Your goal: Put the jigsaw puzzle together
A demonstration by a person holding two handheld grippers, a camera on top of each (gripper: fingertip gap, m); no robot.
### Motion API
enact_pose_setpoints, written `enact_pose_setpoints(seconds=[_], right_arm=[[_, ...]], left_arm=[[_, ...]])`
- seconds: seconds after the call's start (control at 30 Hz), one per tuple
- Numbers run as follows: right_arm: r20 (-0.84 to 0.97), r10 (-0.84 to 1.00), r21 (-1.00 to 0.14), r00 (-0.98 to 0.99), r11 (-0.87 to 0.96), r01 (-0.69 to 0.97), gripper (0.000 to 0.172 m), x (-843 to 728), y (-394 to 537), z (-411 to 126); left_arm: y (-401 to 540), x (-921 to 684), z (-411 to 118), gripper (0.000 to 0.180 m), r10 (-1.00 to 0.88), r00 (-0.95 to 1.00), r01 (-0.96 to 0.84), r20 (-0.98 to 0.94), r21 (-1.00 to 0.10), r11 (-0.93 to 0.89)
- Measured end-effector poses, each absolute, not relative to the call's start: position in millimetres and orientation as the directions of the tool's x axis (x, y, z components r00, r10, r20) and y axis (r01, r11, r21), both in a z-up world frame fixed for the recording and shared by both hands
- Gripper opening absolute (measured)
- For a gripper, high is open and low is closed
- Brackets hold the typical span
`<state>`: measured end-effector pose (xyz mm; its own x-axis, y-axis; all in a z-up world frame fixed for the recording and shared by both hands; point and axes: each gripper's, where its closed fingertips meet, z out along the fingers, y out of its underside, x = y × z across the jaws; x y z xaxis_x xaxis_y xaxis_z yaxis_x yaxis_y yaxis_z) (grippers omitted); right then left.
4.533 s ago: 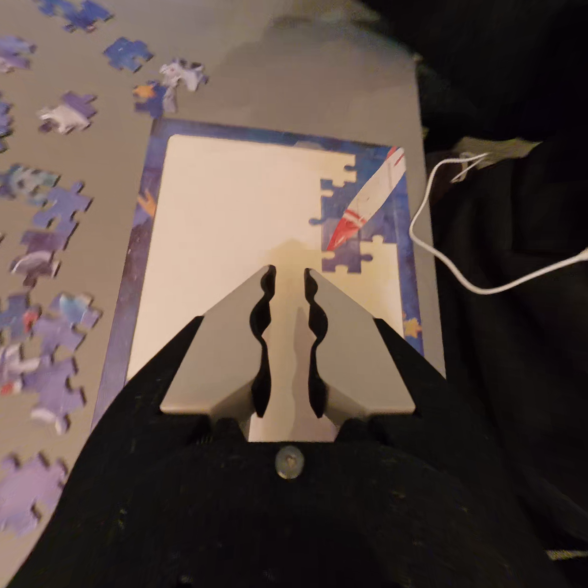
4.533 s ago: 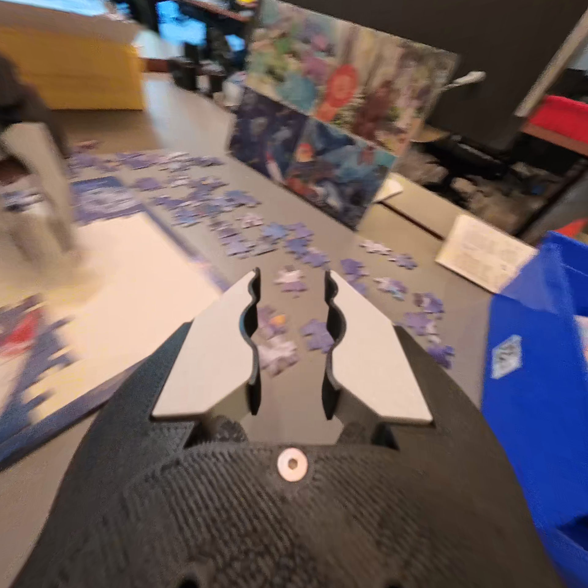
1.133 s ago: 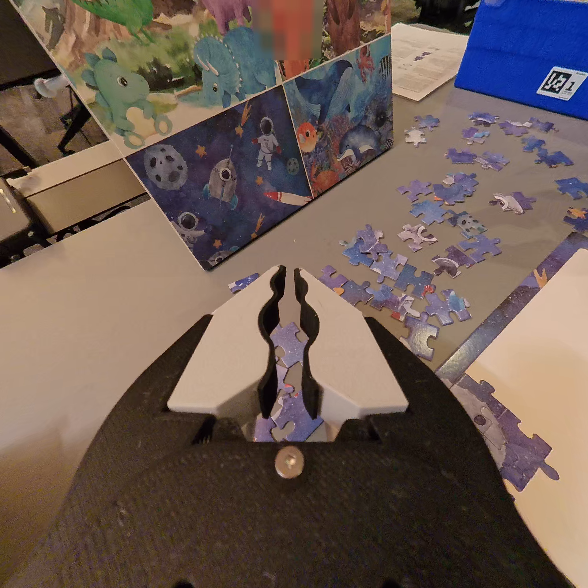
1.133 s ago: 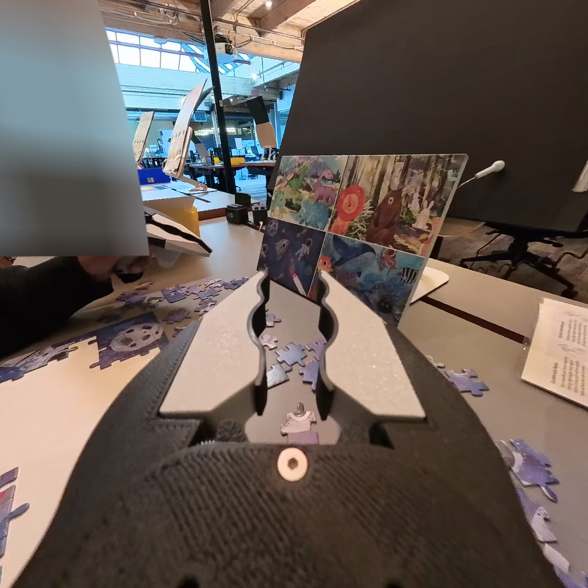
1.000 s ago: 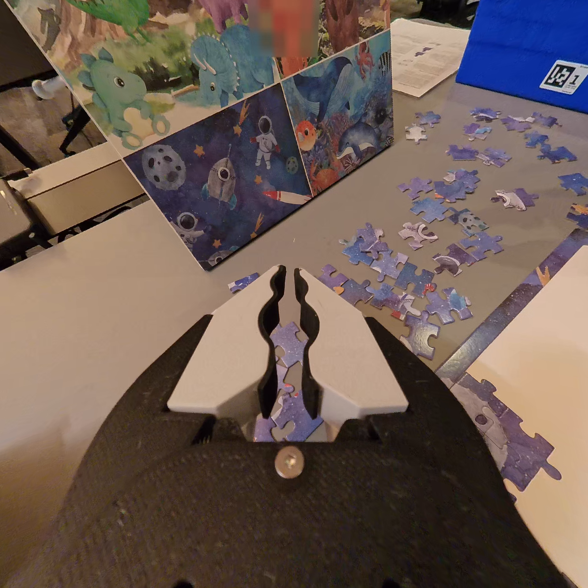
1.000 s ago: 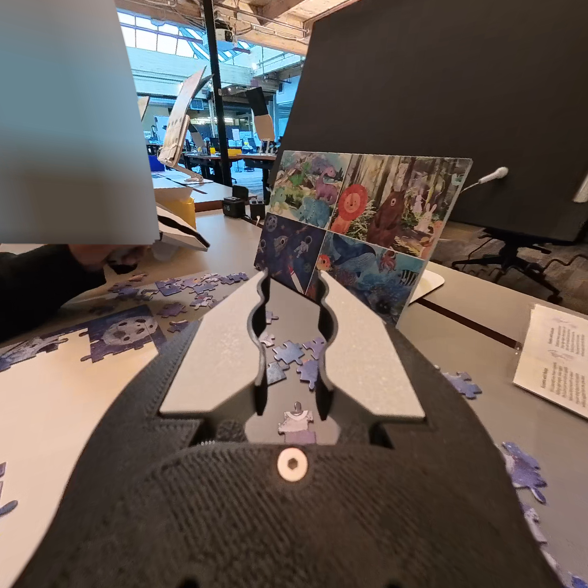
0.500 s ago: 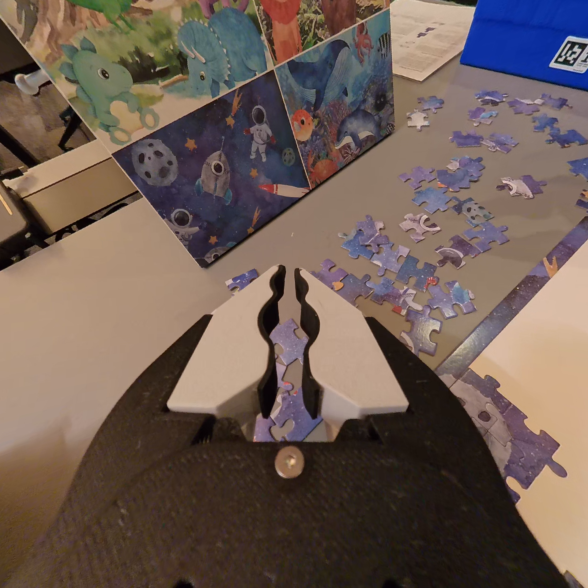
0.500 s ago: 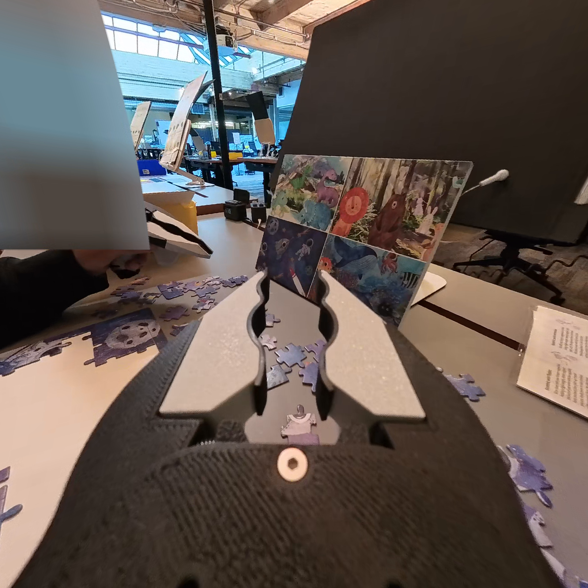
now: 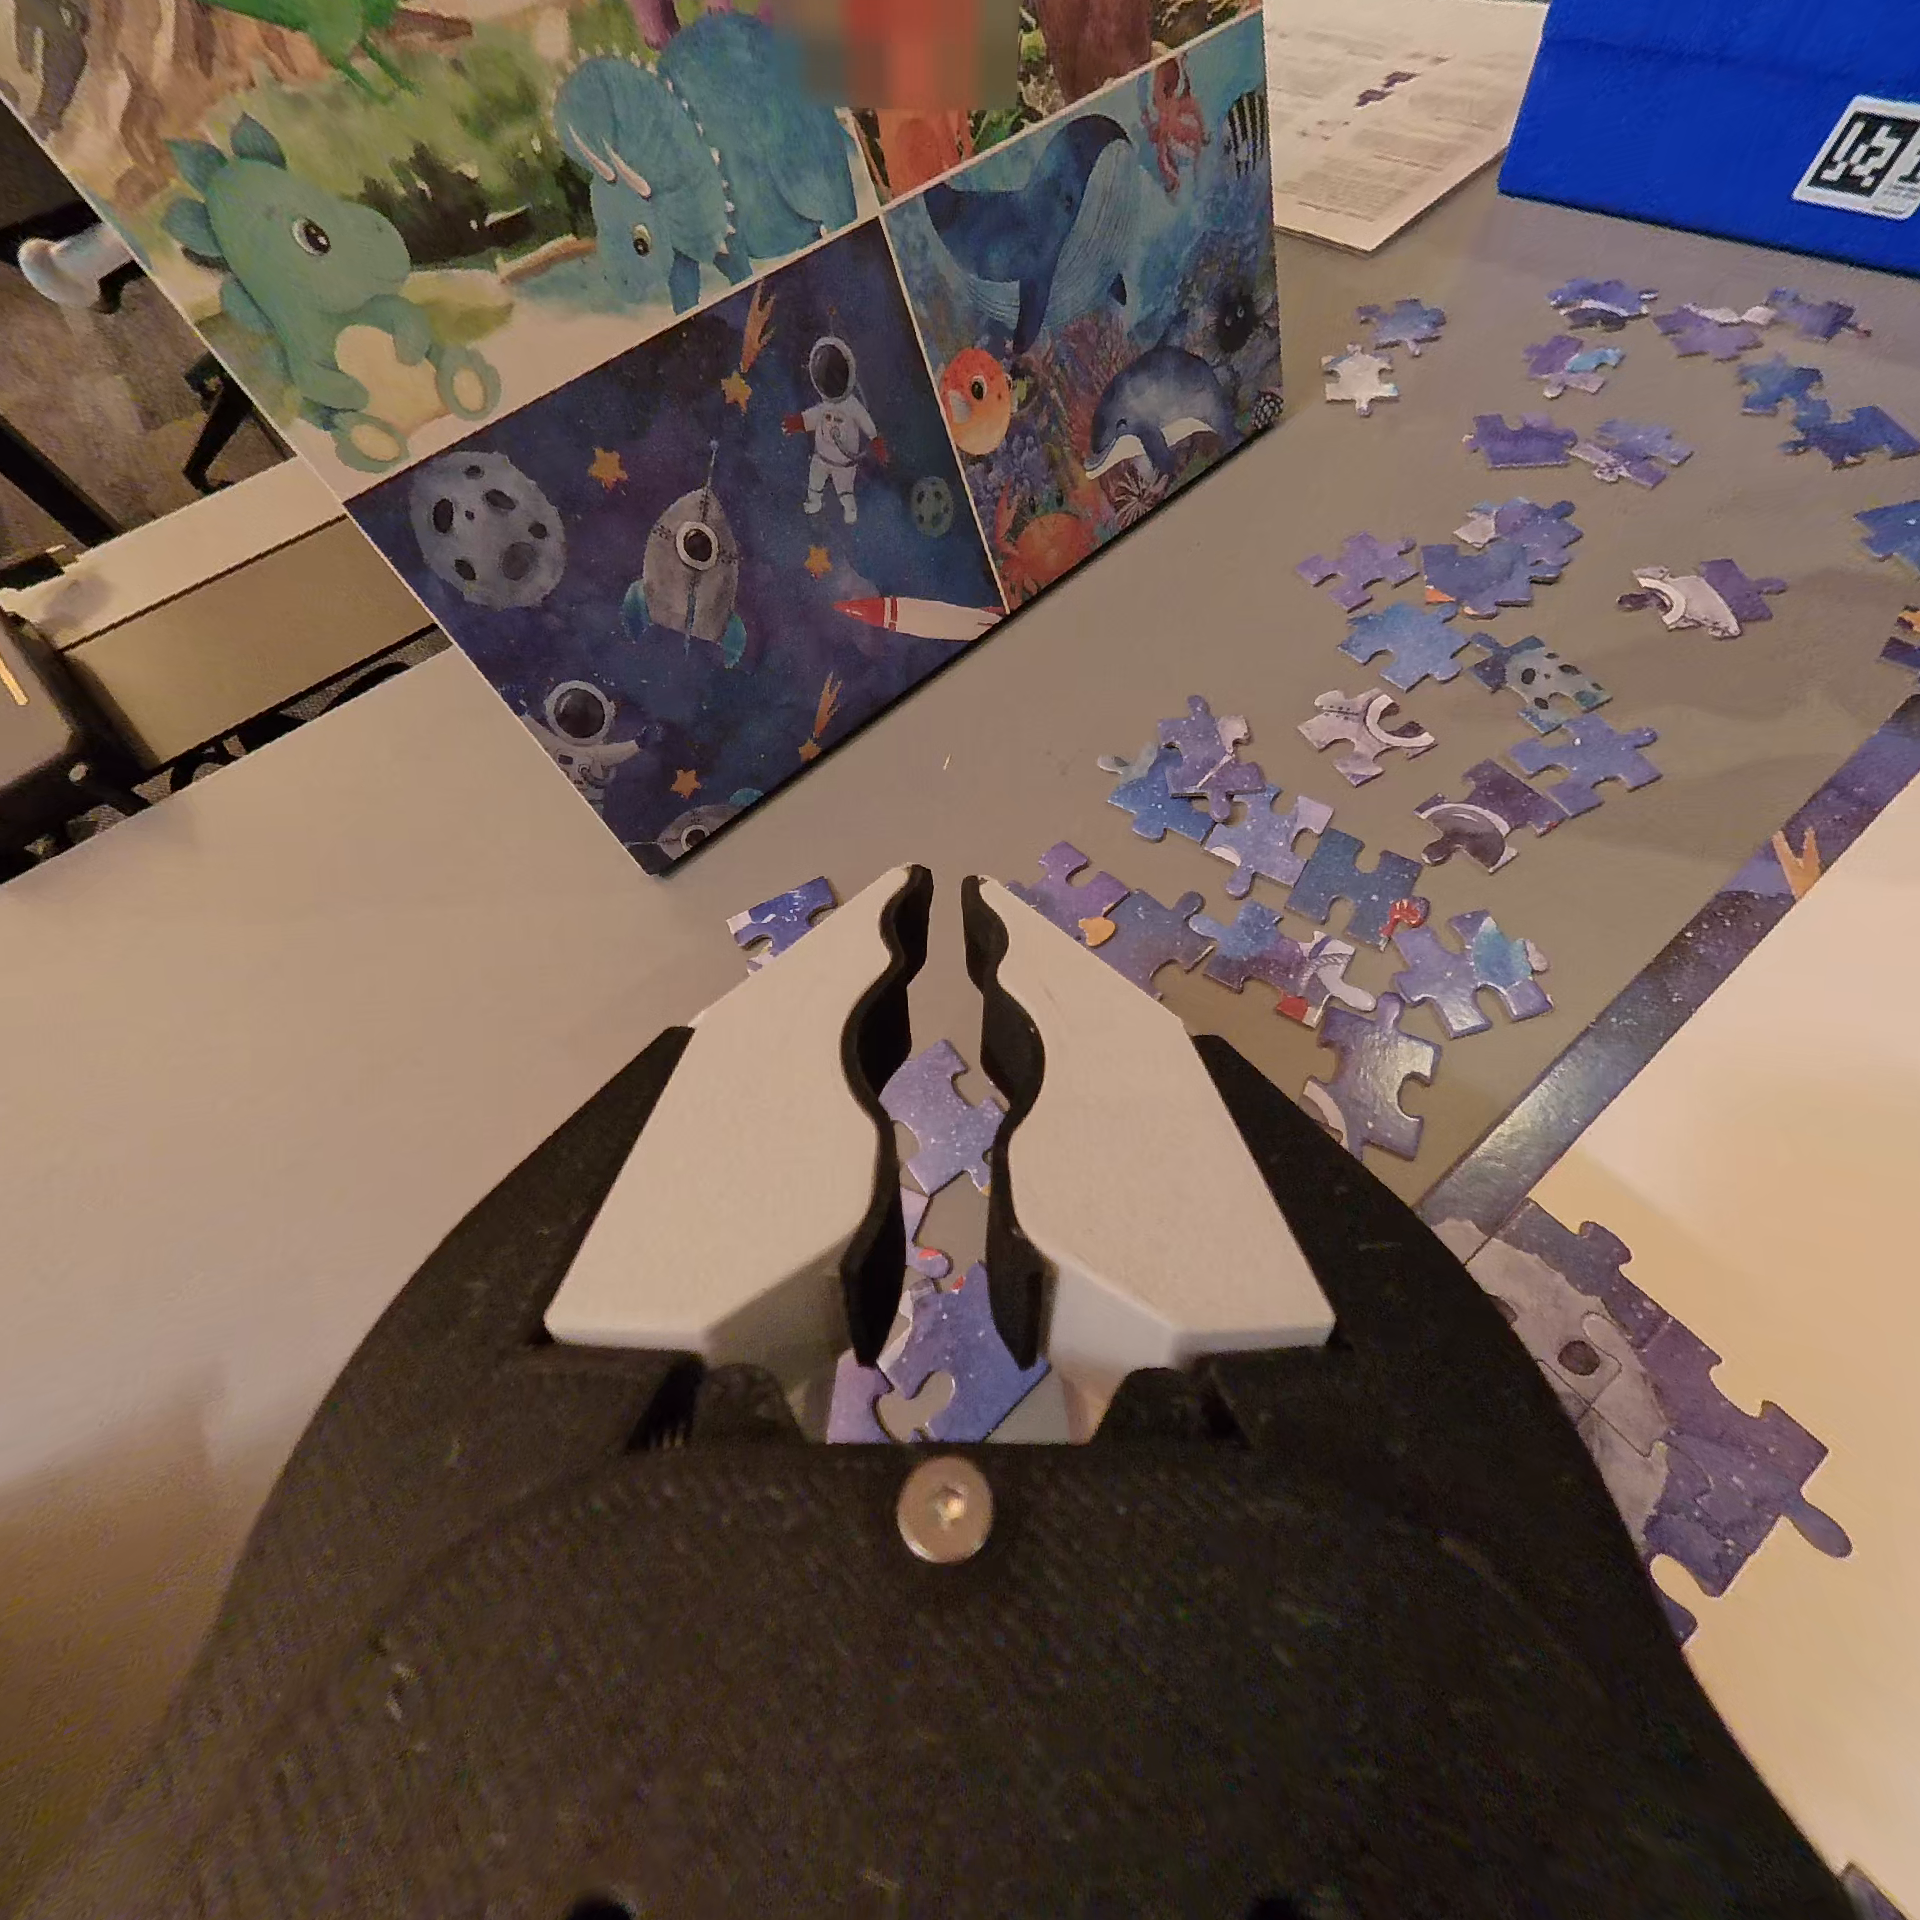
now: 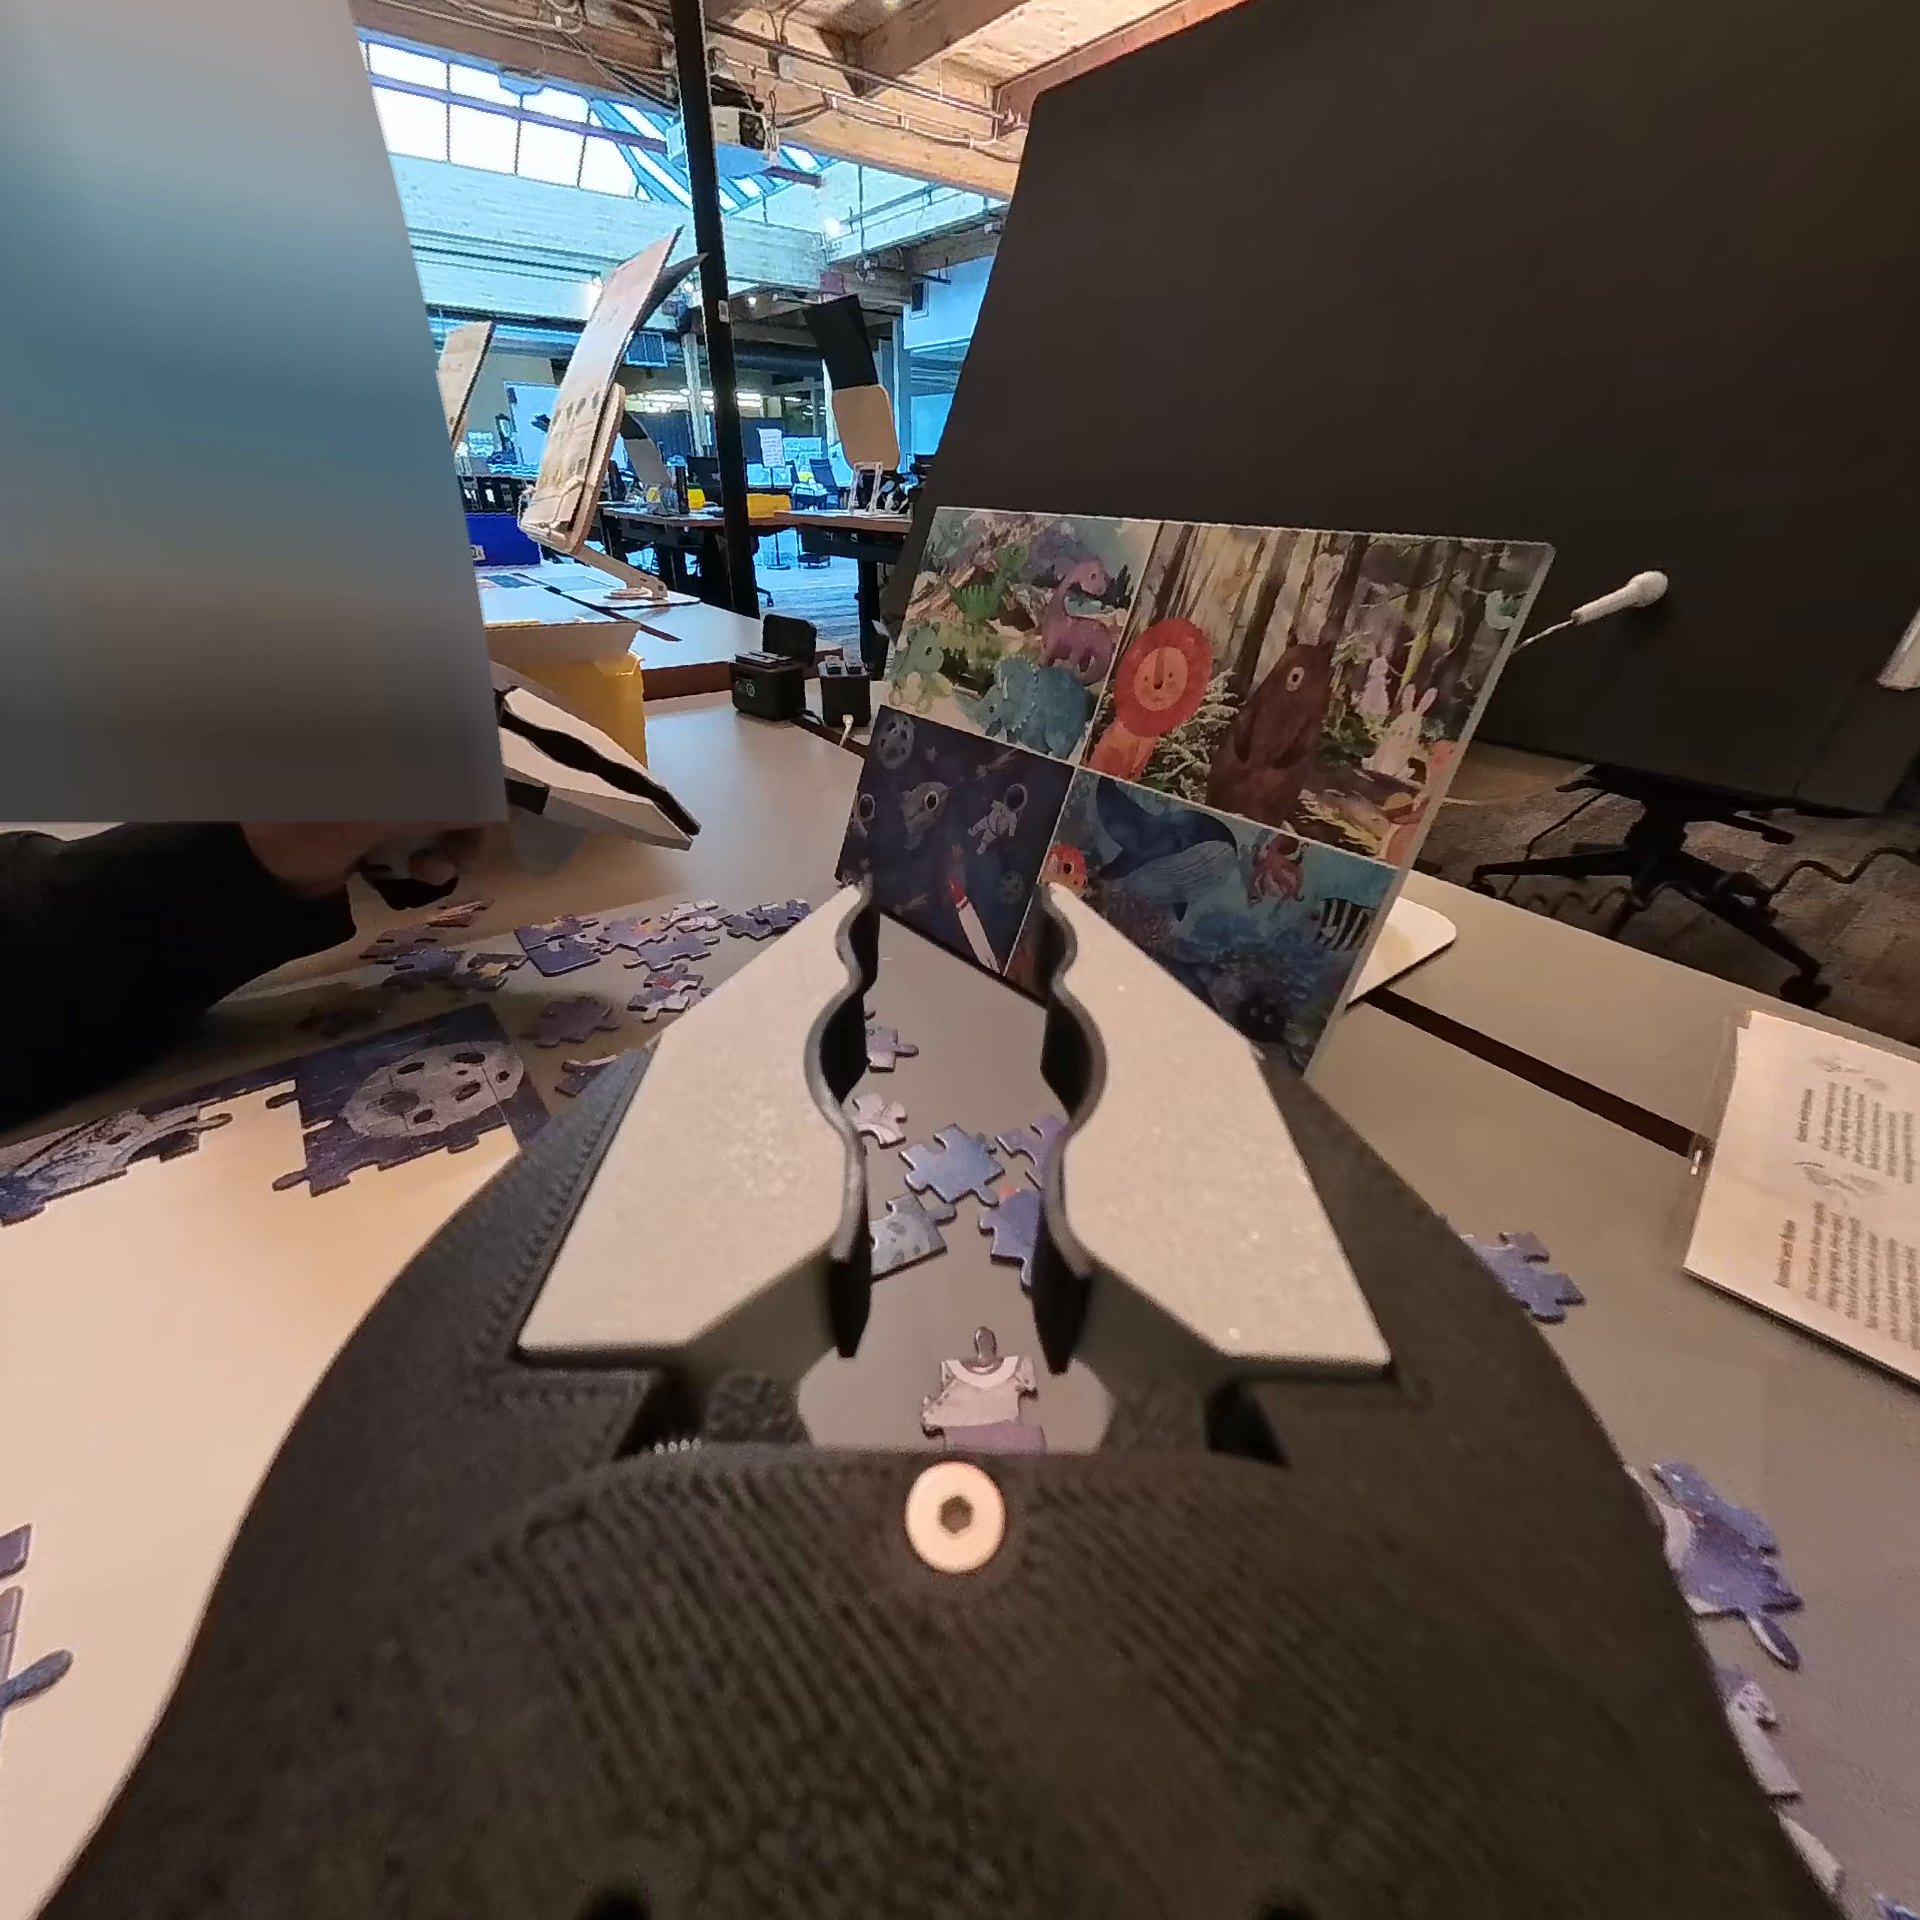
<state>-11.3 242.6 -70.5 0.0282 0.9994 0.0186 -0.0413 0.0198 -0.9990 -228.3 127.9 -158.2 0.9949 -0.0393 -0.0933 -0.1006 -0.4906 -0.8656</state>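
**Two hand-held grippers hovering over a scattered space puzzle**

The left hand-held gripper (image 9: 940,883) is hanging above the grey table (image 9: 312,1039) with its fingers drawn close, only a thin slit showing at the tips. Nothing is clamped between them; purple-blue jigsaw pieces (image 9: 945,1117) are lying on the table below and showing through the slit. Just beside its right finger a cluster of loose pieces (image 9: 1299,904) is spreading out toward a blue bin (image 9: 1704,125), and a single piece (image 9: 779,914) is peeking out by the left finger. Ahead, a picture board (image 9: 727,416) with dinosaur, space and sea scenes is standing tilted on the table. At the right edge, the puzzle tray (image 9: 1714,1195) is showing its pale base, with a joined patch of pieces (image 9: 1662,1413) sitting in one corner.

The right hand-held gripper (image 10: 956,904) is standing moderately open, holding nothing. A pale piece (image 10: 982,1387) is lying on the table beneath its base, and several blue pieces (image 10: 951,1158) are lying farther along between the fingers, apart from them. The same picture board (image 10: 1195,748) is rising beyond its tips. To its left the tray (image 10: 156,1299) is carrying an assembled moon section (image 10: 416,1101), and a printed sheet (image 10: 1818,1195) is lying at the right.
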Motion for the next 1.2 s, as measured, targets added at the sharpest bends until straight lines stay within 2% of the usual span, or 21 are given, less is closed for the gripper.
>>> enact_pose_setpoints(seconds=[1.2], right_arm=[[0.026, 0.999, -0.999, 0.03, 0.027, -0.027, 0.029, -13.5, 240.6, -72.6]], left_arm=[[129.7, -217.6, -169.9, 0.007, -0.098, 0.99, -0.134, -0.097, -0.836, -0.532]])
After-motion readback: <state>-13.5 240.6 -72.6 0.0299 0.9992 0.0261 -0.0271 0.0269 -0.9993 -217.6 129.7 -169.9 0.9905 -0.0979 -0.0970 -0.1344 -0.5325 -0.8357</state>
